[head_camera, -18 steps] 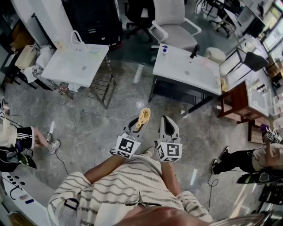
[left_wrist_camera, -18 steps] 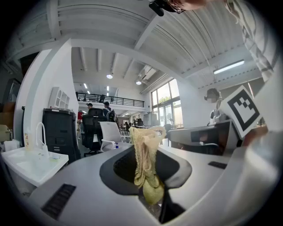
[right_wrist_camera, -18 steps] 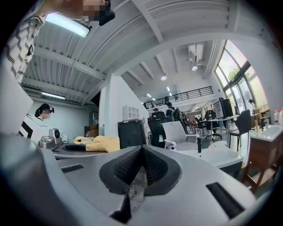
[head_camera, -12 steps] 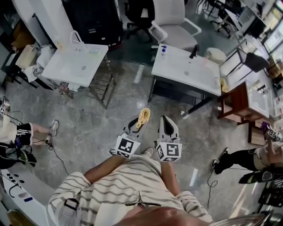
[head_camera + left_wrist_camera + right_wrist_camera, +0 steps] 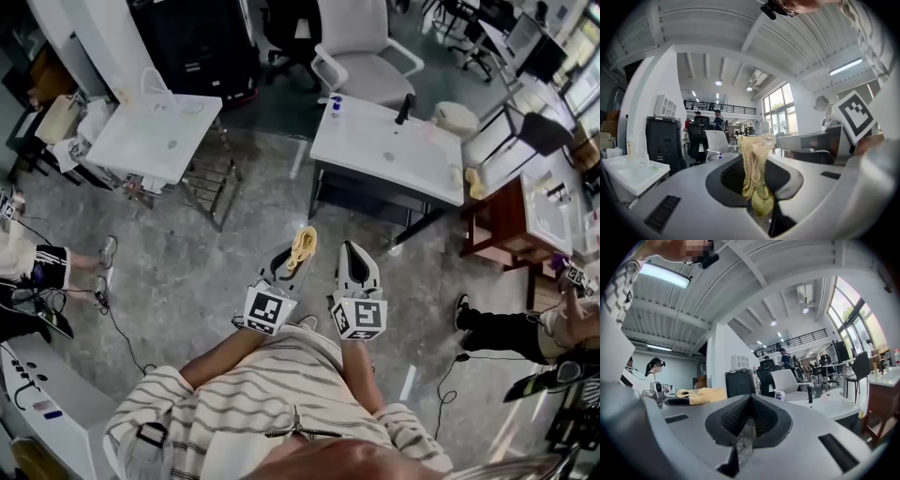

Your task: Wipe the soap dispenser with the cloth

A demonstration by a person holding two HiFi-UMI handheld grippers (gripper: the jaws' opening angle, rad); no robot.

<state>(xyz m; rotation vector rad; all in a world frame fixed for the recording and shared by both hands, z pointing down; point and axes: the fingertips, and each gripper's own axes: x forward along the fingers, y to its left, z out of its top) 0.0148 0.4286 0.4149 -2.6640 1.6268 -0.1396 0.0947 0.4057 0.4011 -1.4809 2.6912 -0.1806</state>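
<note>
We hold both grippers level, side by side at the torso. Left gripper [image 5: 292, 262] is clamped on the one yellow cloth [image 5: 304, 242], which sticks out of its jaws. Right gripper [image 5: 351, 255] is closed and empty. One soap dispenser [image 5: 335, 105] stands well apart from them, on the white tabletop [image 5: 412, 155] ahead.

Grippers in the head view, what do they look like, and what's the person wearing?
Both are light grey shells tapering to the tips: the left tool and the right tool. Each carries a white cube with black square markers at the back. Pads are dark and ribbed. The shirt is cream with thin dark stripes.
</note>
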